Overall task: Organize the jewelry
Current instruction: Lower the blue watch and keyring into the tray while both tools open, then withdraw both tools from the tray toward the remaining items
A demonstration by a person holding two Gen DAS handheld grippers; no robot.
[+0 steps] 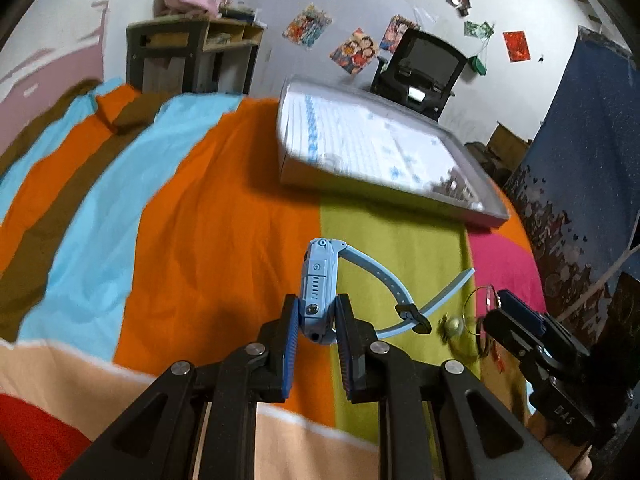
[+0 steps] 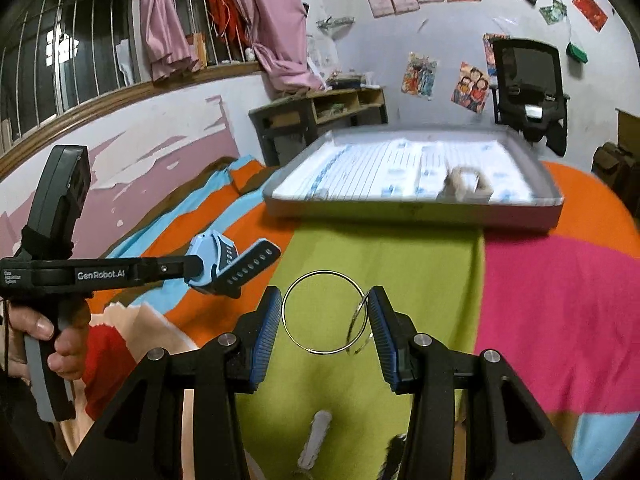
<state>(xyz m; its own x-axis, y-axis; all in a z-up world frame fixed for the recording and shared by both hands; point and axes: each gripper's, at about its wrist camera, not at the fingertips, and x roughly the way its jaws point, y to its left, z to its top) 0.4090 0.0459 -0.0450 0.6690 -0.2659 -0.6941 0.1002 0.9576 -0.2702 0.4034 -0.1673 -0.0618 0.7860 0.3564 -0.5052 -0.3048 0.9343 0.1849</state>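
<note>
Both grippers grip: left (image 1: 316, 320) a watch (image 1: 318, 284), right (image 2: 323, 320) wire rings (image 2: 320, 312).

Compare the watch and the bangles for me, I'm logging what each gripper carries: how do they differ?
The watch is chunky blue plastic with a strap; the bangles are thin bare metal rings. The left gripper holds the watch; the right gripper holds the bangles. Both hang above the bedspread.

A tray (image 2: 416, 210) sits on the bedspread (image 2: 400, 256) at twelve o'clock; a desk (image 2: 320, 116) stands behind at eleven, an office chair (image 2: 528, 80) at one.
</note>
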